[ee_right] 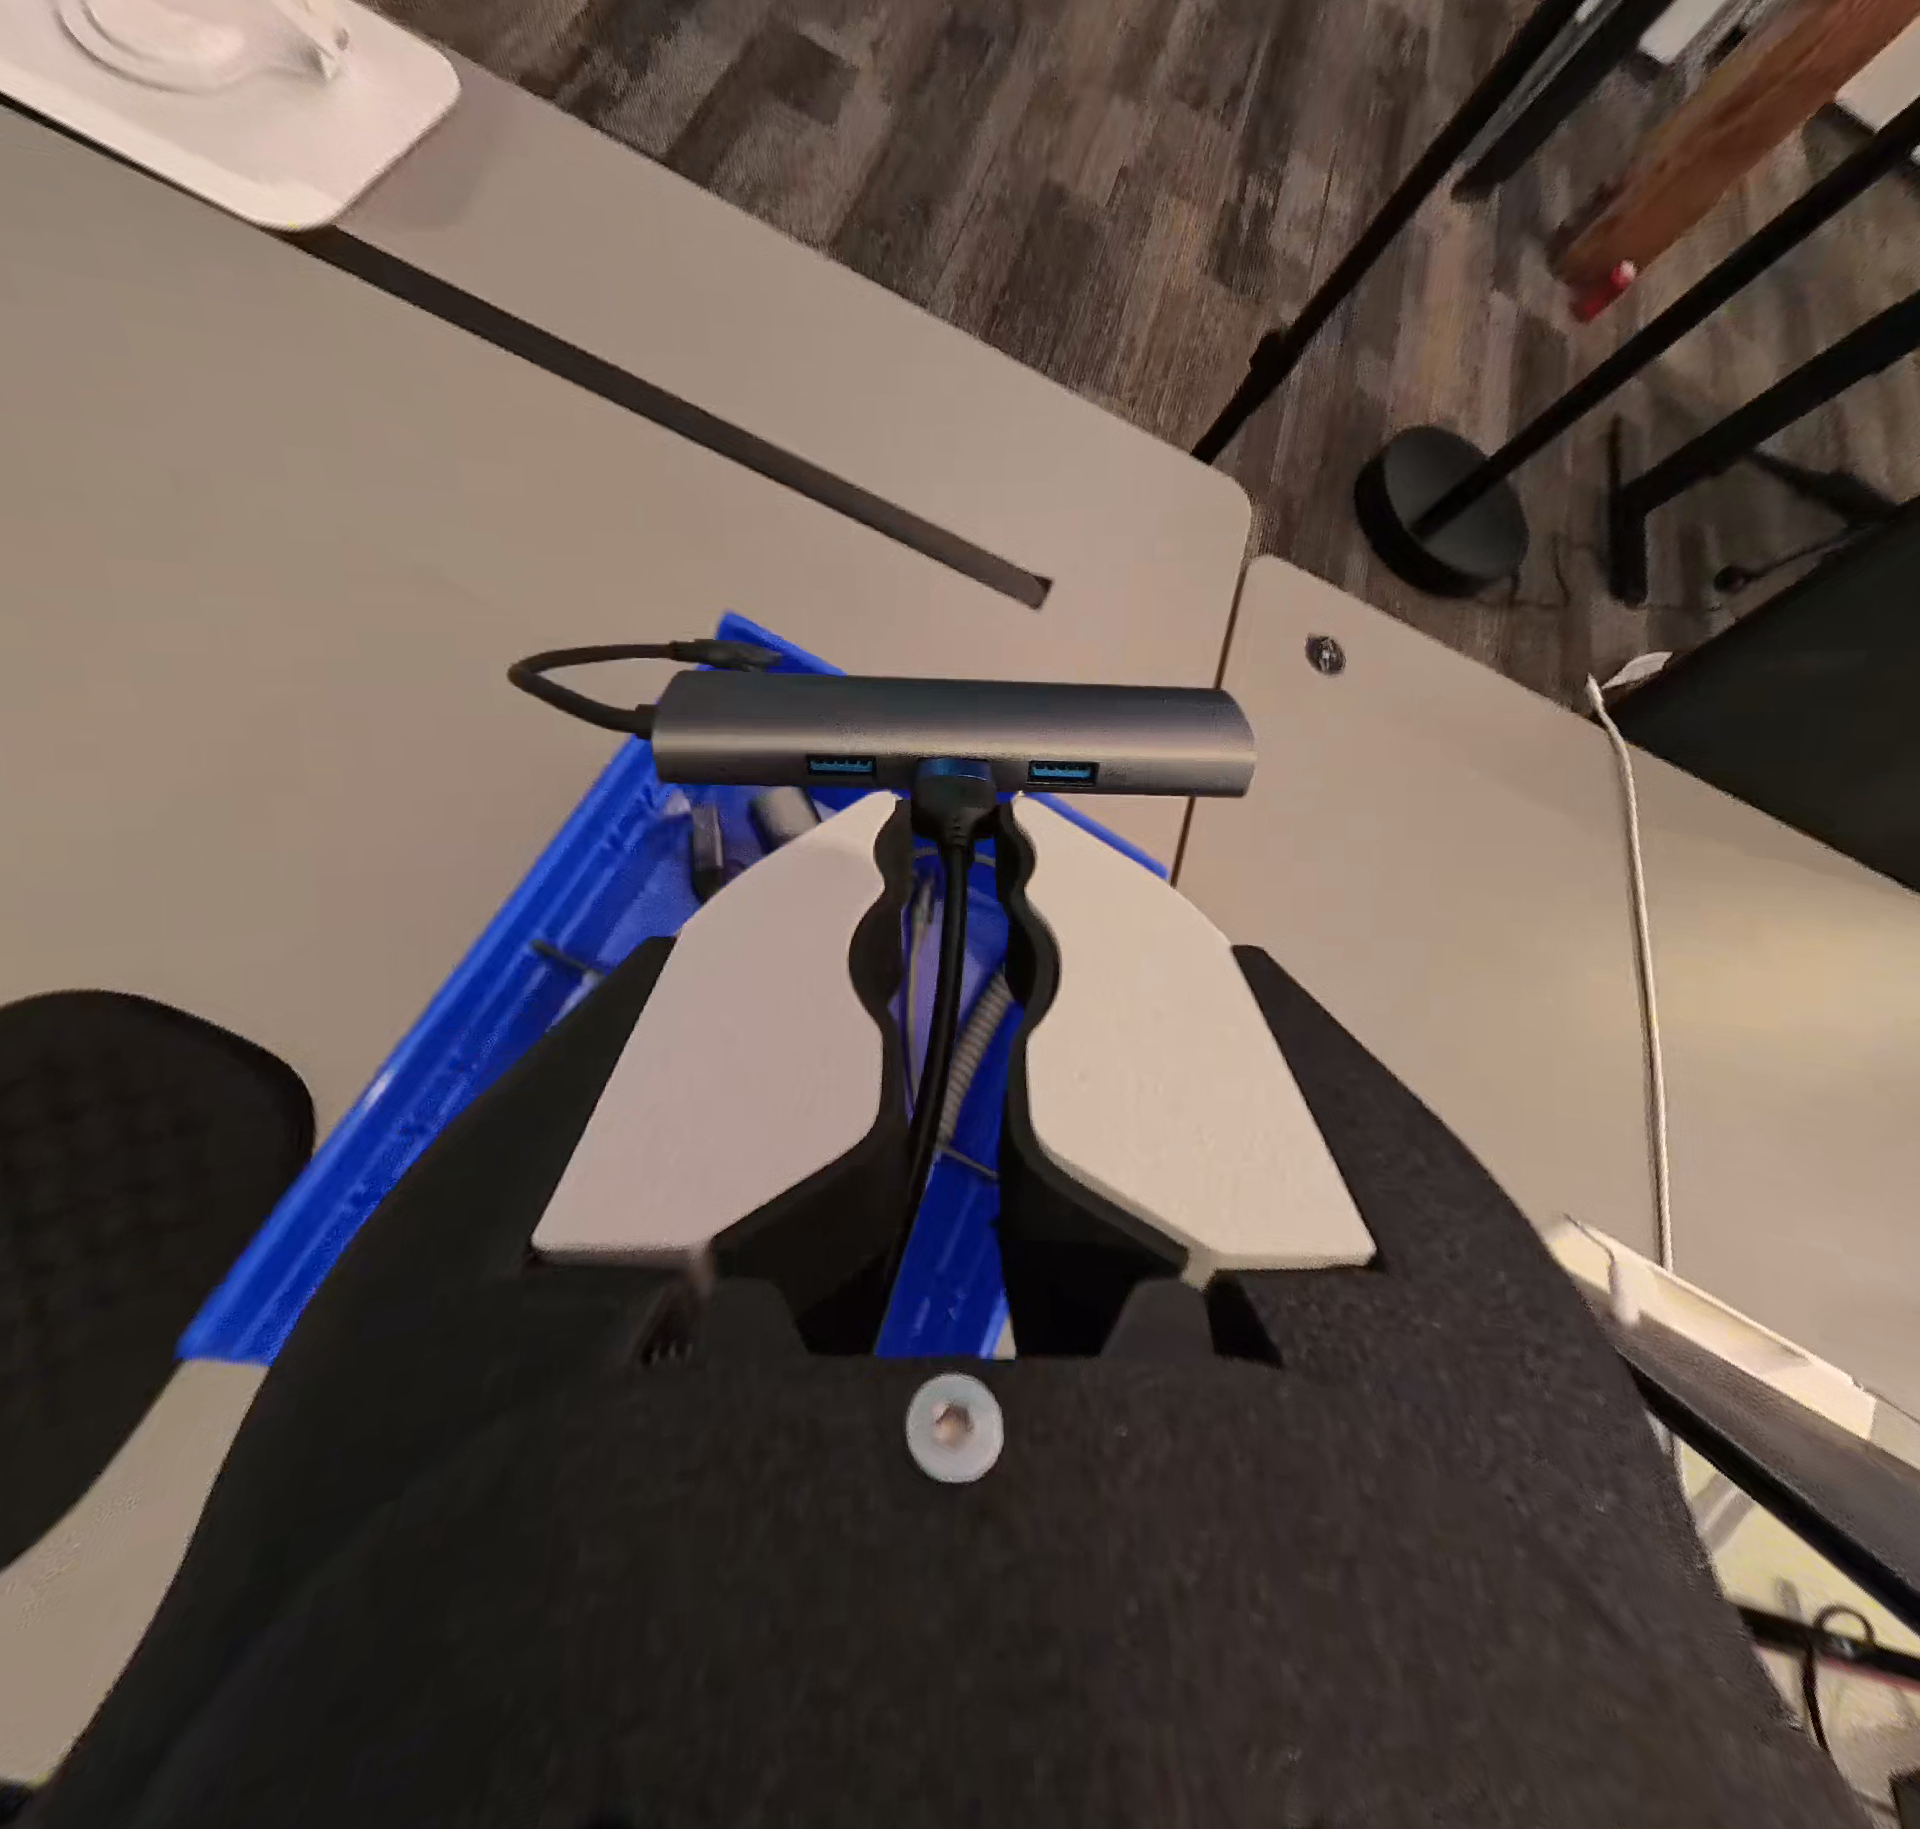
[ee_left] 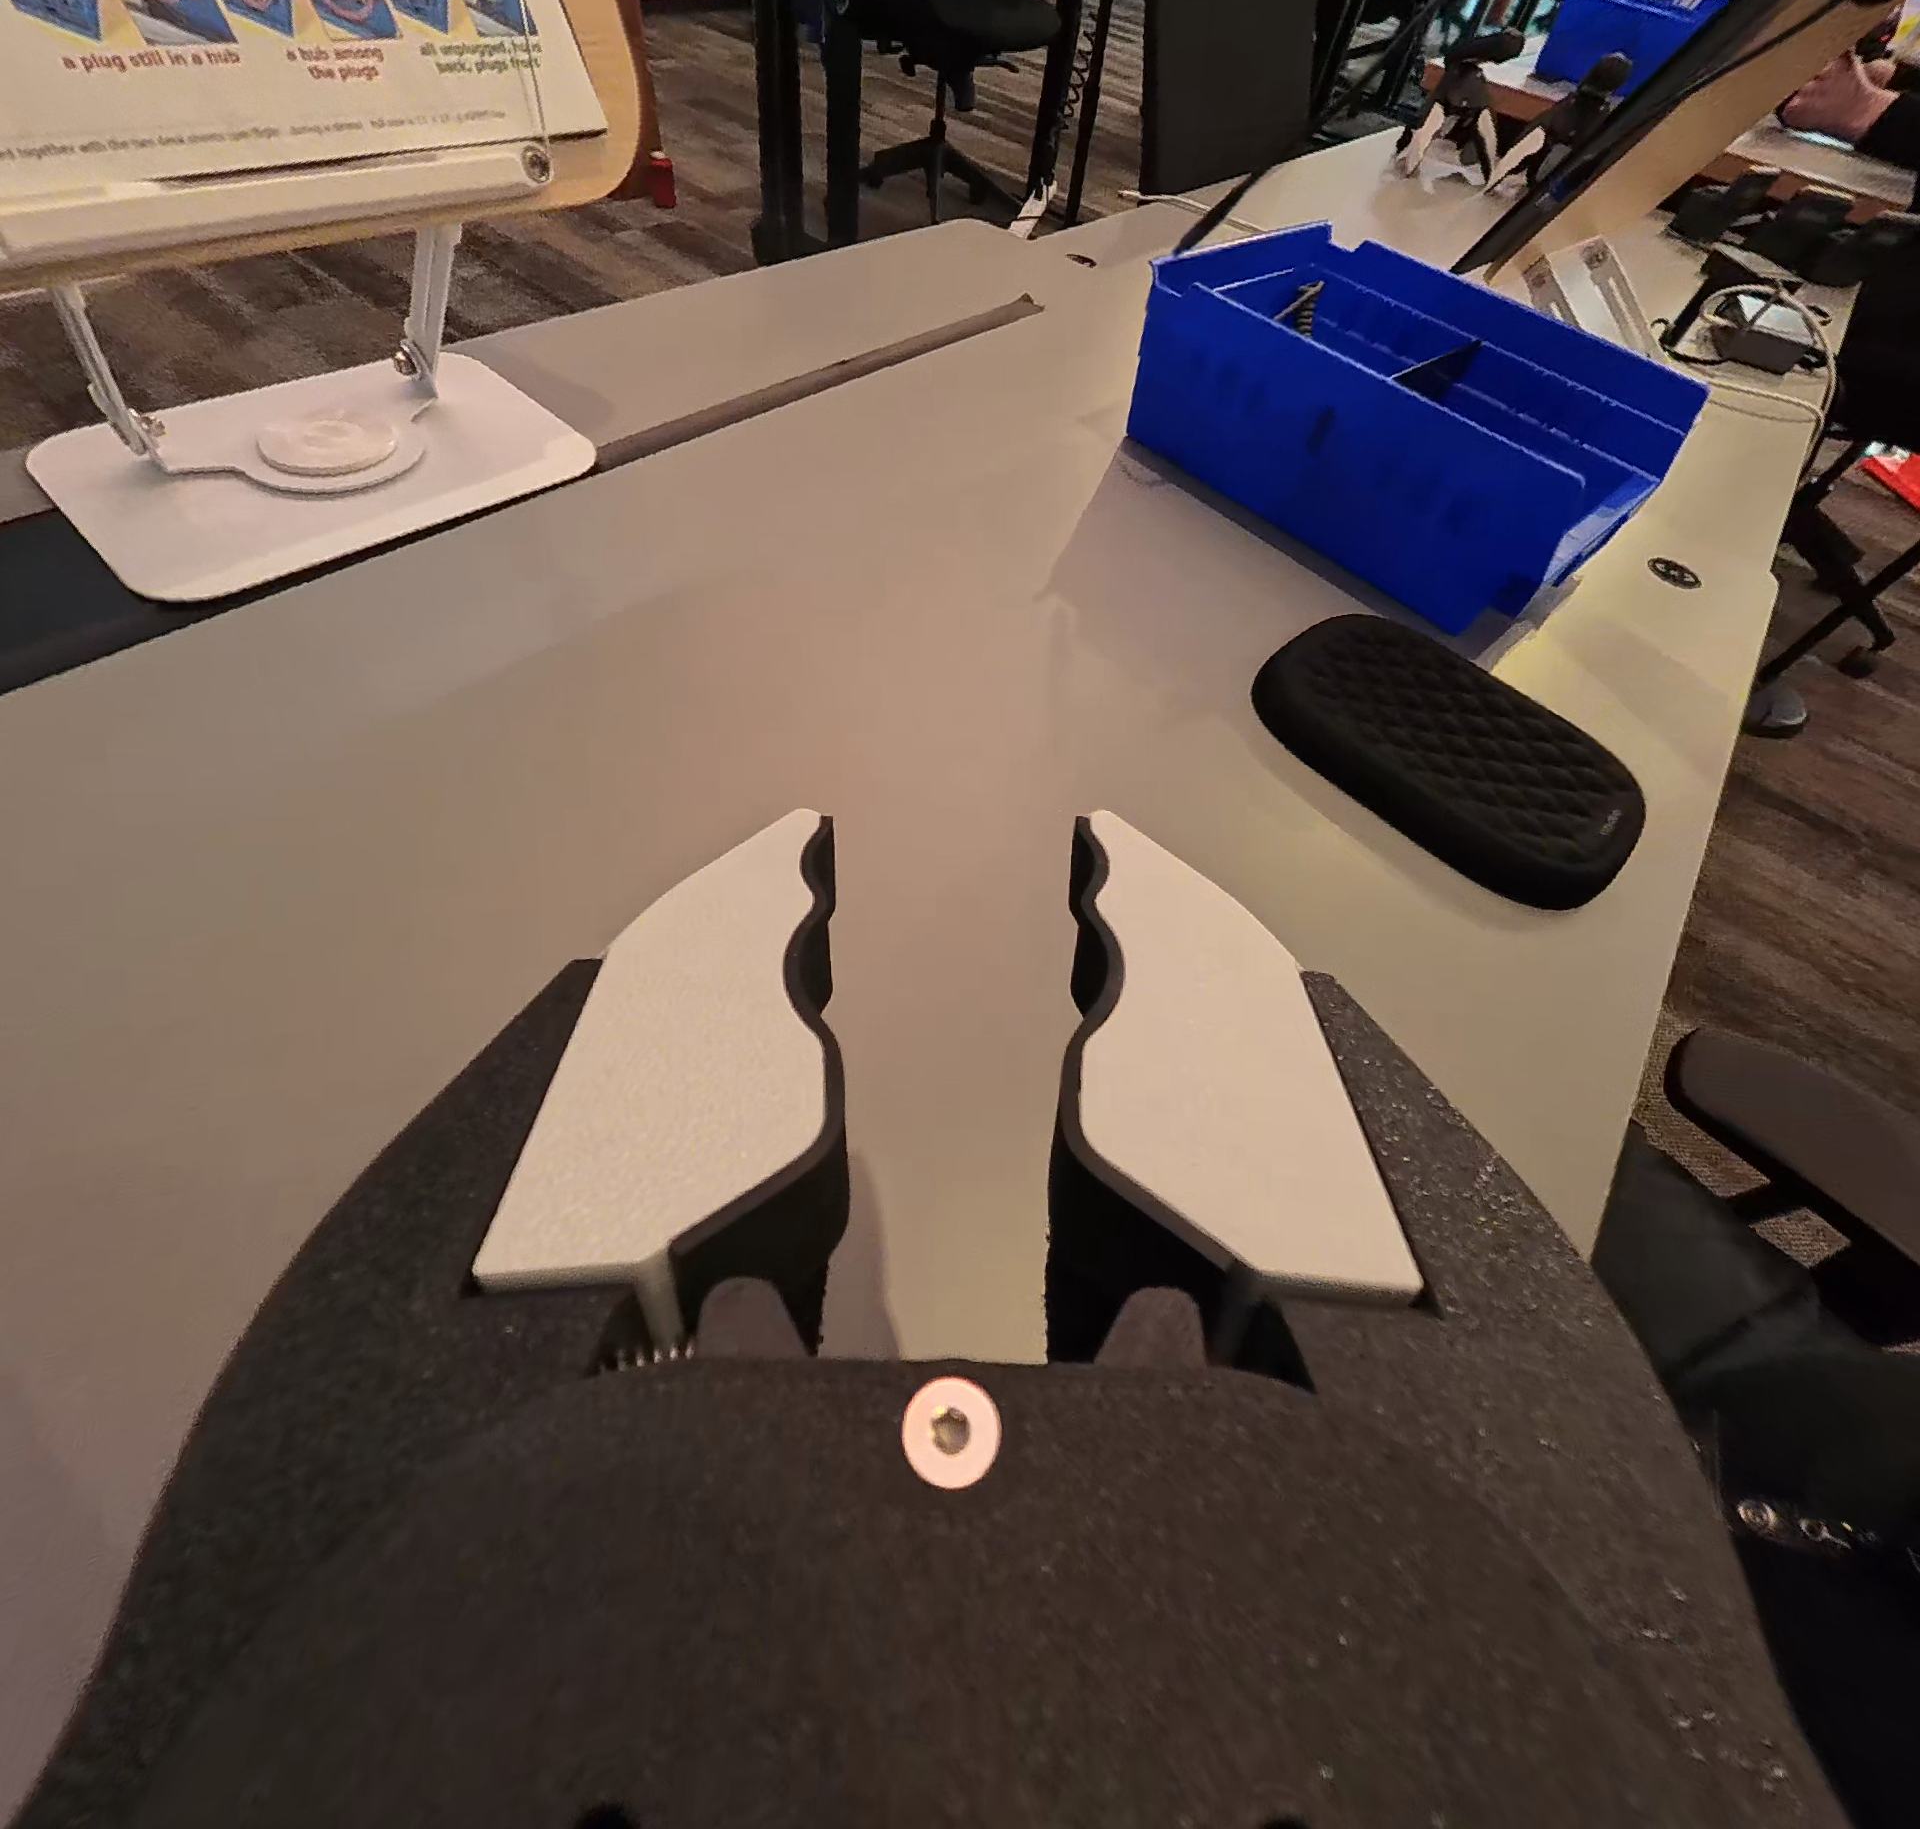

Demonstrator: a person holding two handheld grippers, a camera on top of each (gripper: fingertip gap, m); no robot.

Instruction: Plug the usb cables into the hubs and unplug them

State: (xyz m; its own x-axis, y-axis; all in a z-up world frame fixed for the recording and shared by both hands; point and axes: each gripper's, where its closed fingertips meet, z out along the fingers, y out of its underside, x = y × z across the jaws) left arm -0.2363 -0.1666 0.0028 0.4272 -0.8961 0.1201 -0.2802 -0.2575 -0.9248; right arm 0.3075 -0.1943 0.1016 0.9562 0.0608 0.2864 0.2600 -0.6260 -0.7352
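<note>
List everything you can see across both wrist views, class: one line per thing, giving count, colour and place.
USB hub: one, grey, lifted above the blue bin in the right wrist view, hanging from the plug in its middle port.
USB plug: one, black, seated in the hub, pinched between the right gripper's fingertips.
Blue bin: one, on the desk's right part, with dividers.
Wrist rest: one, black, on the desk in front of the bin.
Document stand: one, white, far left of the desk, holding a printed sheet.
Desk: grey, beneath everything.
White cable: one, along the desk's right side.
Left gripper: open, empty, over bare desk.
Right gripper: shut on the plug.
</note>
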